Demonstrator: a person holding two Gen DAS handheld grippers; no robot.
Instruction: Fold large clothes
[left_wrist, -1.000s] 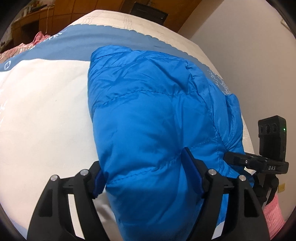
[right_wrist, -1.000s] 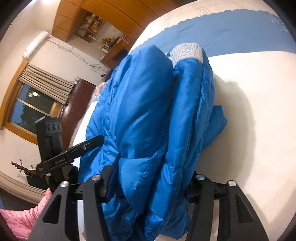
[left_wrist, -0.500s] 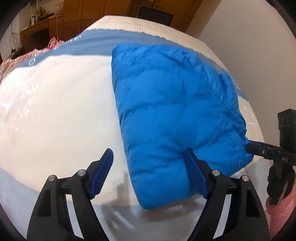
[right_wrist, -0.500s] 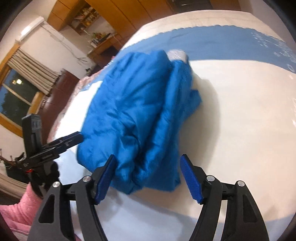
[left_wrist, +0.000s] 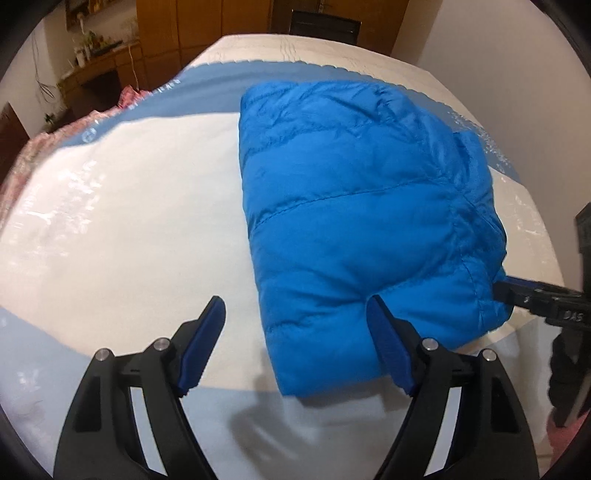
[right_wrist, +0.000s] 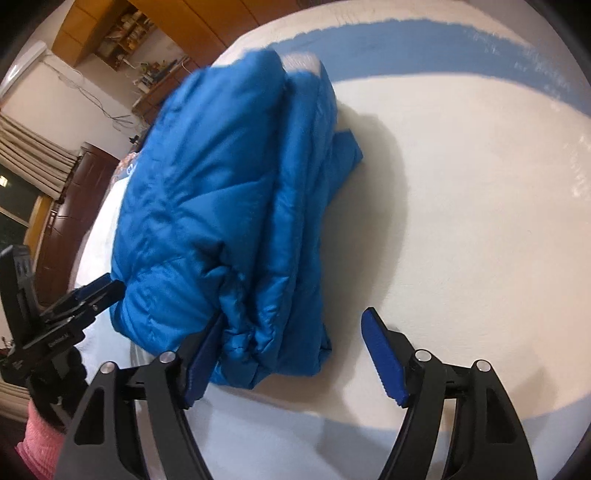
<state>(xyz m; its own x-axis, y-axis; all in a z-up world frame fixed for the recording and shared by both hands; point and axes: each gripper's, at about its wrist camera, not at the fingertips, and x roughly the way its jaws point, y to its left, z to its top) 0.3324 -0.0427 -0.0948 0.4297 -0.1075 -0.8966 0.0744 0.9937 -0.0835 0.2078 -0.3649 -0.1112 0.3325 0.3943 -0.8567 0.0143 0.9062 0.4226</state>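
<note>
A: Any writing you can read?
B: Only "DAS" on the right gripper (left_wrist: 532, 295) body, seen from the left wrist view; the marks on the blue band of the bed cover (left_wrist: 110, 221) are too blurred.
A: And the tools?
B: Both released. The left gripper (left_wrist: 295, 325) is spread wide; the right one's jaws have just been opening. The folded blue down jacket (left_wrist: 354, 221) lies on the cover just ahead, its near edge between both pairs of fingers, unpressed.

Bright blue quilted jacket (left_wrist: 354, 229) on a cream bedcover (left_wrist: 129, 221) with blue bands.
</note>
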